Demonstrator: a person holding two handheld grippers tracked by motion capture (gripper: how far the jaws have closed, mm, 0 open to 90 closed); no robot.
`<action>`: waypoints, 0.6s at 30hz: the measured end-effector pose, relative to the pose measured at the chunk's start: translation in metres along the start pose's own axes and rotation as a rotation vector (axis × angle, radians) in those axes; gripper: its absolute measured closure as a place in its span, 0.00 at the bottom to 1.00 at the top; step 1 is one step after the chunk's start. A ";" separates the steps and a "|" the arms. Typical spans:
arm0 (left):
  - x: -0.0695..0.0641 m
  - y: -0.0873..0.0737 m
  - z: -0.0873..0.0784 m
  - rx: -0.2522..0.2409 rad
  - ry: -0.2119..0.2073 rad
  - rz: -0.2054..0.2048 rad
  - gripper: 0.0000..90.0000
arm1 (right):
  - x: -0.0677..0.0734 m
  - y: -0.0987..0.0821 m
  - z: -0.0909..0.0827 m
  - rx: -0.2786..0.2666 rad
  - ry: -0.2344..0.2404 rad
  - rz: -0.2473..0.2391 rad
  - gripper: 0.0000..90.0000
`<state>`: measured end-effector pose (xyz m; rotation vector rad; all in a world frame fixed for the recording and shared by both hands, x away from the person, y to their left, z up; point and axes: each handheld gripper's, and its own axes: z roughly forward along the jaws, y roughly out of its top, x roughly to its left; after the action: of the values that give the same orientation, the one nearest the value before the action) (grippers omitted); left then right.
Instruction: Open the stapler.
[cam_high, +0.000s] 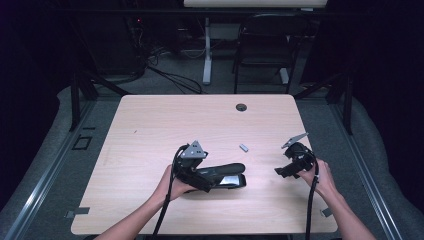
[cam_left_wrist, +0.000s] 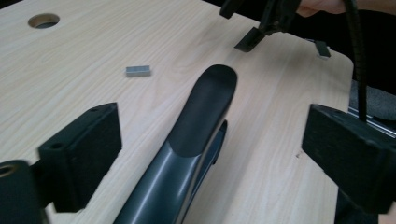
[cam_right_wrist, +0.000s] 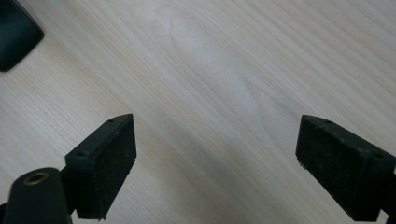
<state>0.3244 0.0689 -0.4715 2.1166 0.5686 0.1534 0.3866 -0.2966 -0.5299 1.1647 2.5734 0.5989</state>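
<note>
Two grippers work around a black stapler lying on the desk. Left gripper straddles its rear, jaws apart, nothing clamped. Beyond its nose lies a staple strip, unloaded. Right gripper hovers gaping nearby.

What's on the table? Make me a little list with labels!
table: light wood, round hole near the far edge
stapler: black, lying near the front, between the open jaws of the left gripper, not clamped
staples: small grey block beyond the stapler, alone
right gripper: open, above bare wood, holding nothing
hands: left hand and right hand, one on each gripper
</note>
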 end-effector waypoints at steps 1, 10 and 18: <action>-0.002 0.000 0.000 0.001 0.002 0.003 0.09 | 0.001 0.000 0.000 -0.010 0.002 -0.003 0.13; -0.021 -0.001 0.008 0.008 -0.029 0.057 0.26 | 0.011 0.004 -0.006 -0.053 -0.010 -0.034 0.10; -0.028 -0.006 0.017 0.038 -0.036 0.069 0.47 | 0.030 0.012 -0.007 -0.093 0.021 -0.079 0.40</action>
<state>0.3032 0.0465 -0.4837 2.1726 0.4805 0.1442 0.3725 -0.2688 -0.5200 1.0270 2.5656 0.7077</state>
